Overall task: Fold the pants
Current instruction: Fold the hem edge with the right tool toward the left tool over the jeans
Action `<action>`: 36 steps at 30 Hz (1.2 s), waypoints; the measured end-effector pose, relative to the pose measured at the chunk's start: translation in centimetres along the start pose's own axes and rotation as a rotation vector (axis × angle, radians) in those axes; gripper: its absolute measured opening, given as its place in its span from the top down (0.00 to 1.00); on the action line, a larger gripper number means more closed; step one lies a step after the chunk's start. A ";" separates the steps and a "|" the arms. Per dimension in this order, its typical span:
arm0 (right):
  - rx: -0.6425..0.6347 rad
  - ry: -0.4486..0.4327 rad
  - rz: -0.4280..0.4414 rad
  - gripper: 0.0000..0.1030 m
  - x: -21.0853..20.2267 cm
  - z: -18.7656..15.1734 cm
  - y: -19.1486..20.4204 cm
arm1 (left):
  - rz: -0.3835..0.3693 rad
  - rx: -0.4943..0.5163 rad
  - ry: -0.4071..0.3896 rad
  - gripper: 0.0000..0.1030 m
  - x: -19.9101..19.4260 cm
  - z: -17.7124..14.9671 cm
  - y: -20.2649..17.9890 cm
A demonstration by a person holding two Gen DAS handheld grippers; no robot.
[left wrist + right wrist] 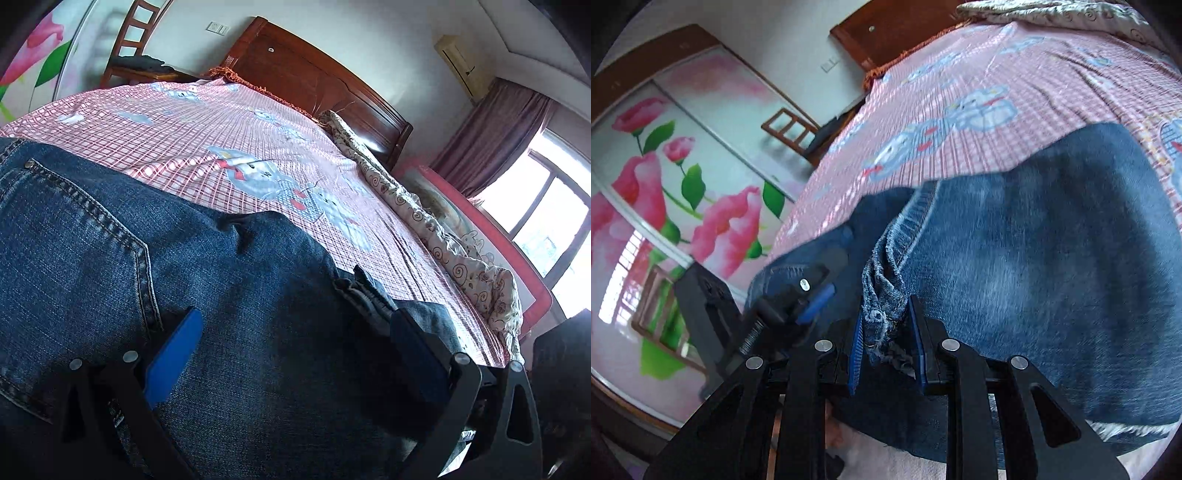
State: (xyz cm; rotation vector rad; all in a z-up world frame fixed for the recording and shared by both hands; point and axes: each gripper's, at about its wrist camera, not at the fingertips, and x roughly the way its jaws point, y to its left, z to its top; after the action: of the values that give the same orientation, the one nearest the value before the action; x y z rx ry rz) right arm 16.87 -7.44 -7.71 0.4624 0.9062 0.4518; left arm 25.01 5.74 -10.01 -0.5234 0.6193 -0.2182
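Note:
Blue denim pants (207, 266) lie on a pink checked bed sheet (229, 133). A back pocket shows at the left of the left wrist view. My left gripper (295, 343) is open, its blue pads wide apart over the denim. In the right wrist view my right gripper (886, 343) is shut on the frayed hem (882, 317) of the pants (1034, 266), bunched between the blue pads. The left gripper (812, 295) also shows just left of it, resting on the denim.
A dark wooden headboard (314, 81) stands at the far end of the bed. A patterned quilt (436, 229) lies along the right side. A wooden chair (136, 44) and a flowered wardrobe door (665, 177) stand to the left. A window (546, 214) is at the right.

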 end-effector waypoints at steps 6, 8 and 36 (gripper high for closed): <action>-0.088 0.011 -0.033 0.79 0.1 -1.4 1.5 | -0.072 -0.044 -0.045 0.02 -0.7 0.0 1.0; -0.153 0.012 -0.022 0.79 0.2 -1.9 2.7 | -0.095 -0.057 -0.061 0.02 -0.9 0.1 1.2; 0.022 0.009 0.044 0.40 -6.1 -2.8 -2.5 | 0.006 -0.009 -0.002 0.02 0.5 0.2 0.2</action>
State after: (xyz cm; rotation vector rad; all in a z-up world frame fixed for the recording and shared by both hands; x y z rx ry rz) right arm 11.75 -12.30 -6.74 0.5016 0.9123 0.4849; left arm 25.56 5.83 -10.23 -0.5300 0.6203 -0.2098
